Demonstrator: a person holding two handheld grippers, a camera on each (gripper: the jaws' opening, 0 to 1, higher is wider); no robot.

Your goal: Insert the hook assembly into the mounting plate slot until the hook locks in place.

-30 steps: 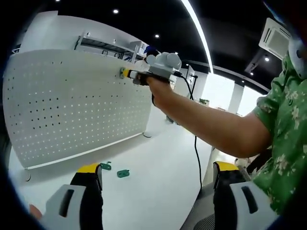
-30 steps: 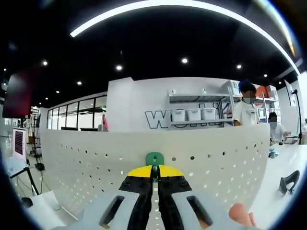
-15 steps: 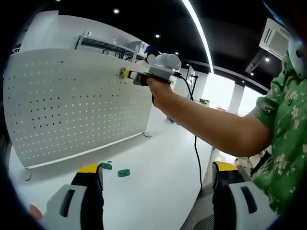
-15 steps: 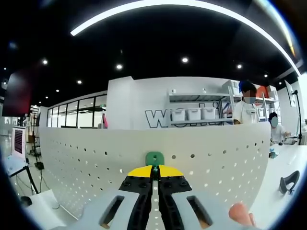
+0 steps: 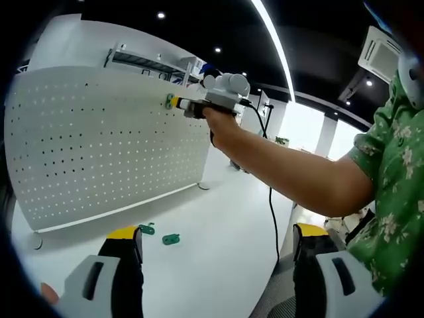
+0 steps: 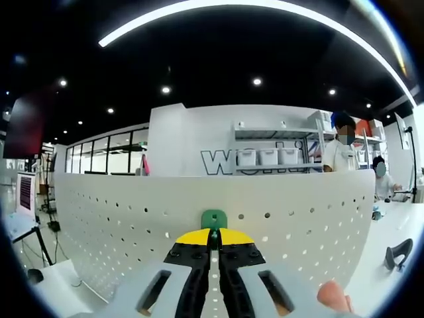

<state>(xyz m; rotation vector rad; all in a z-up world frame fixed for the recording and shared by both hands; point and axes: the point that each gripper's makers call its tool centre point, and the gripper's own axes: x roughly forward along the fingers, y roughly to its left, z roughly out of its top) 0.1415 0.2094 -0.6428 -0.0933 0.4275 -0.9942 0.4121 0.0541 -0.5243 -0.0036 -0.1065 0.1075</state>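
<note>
the pegboard (image 5: pixel 99 146) is a white upright panel full of small round holes, standing on a white table (image 5: pixel 212 258). a green hook (image 6: pixel 213 219) is pressed flat against its upper part, near the top edge (image 5: pixel 169 101). two more green hooks (image 5: pixel 170 239) lie loose on the table just in front of the pegboard's foot, close to each other.

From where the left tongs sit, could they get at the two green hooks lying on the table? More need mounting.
Probably yes: the left tongs are open, and the green hooks lie on bare white table just ahead, nothing between.
</note>
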